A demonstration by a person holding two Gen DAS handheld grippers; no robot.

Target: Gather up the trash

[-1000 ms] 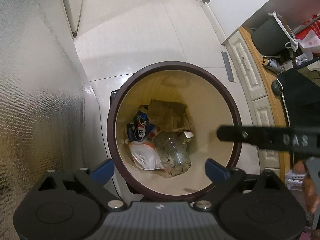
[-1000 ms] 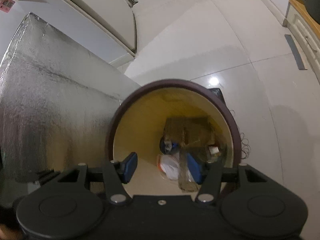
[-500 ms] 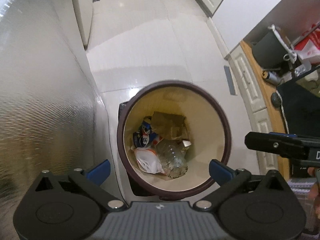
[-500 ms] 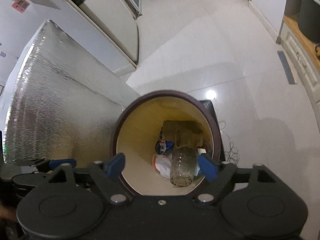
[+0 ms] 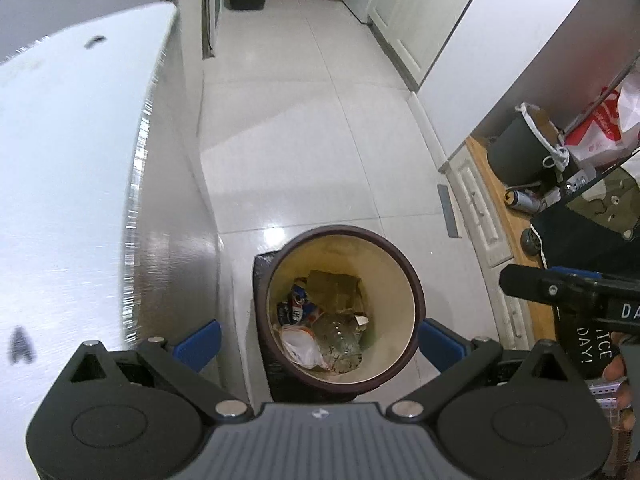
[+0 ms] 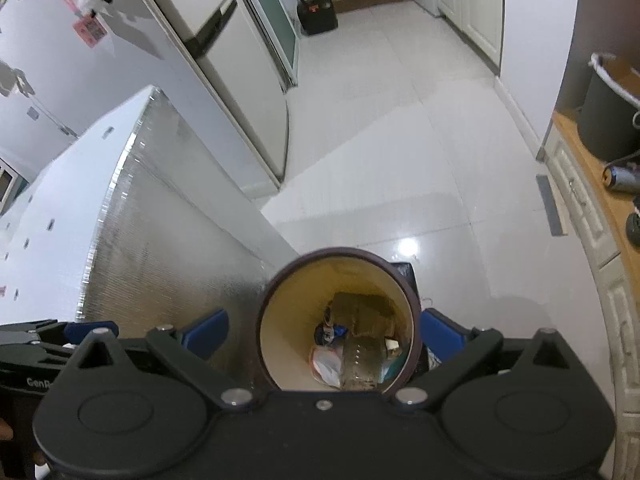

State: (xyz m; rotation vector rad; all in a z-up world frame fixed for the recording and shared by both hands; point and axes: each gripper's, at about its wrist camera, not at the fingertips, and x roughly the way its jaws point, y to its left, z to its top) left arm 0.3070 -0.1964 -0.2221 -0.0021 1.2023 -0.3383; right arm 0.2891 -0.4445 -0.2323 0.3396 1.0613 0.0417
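Note:
A round bin with a dark brown rim [image 5: 416, 292] [image 6: 414, 300] stands on the tile floor below both grippers. Inside lie a clear plastic bottle [image 5: 338, 340] [image 6: 362, 360], brown cardboard [image 5: 334, 286], a blue printed wrapper [image 5: 296, 306] and a white-and-orange bag [image 5: 298, 346]. My left gripper [image 5: 318, 340] is open and empty, high above the bin. My right gripper [image 6: 322, 334] is open and empty too, also high above it. The right gripper's body shows at the right of the left wrist view [image 5: 568, 294].
A tall foil-covered block [image 6: 160, 240] stands against the bin's left side. A fridge [image 6: 224, 72] stands behind it. On the right is a wooden counter [image 5: 508, 216] with a dark bucket [image 5: 520, 148], a can [image 5: 520, 199] and a red-white bag [image 5: 600, 128]. Tile floor [image 5: 312, 128] stretches ahead.
Both grippers have risen away from the bin, which looks smaller now. The right gripper opened and the clear bottle it held now lies in the bin.

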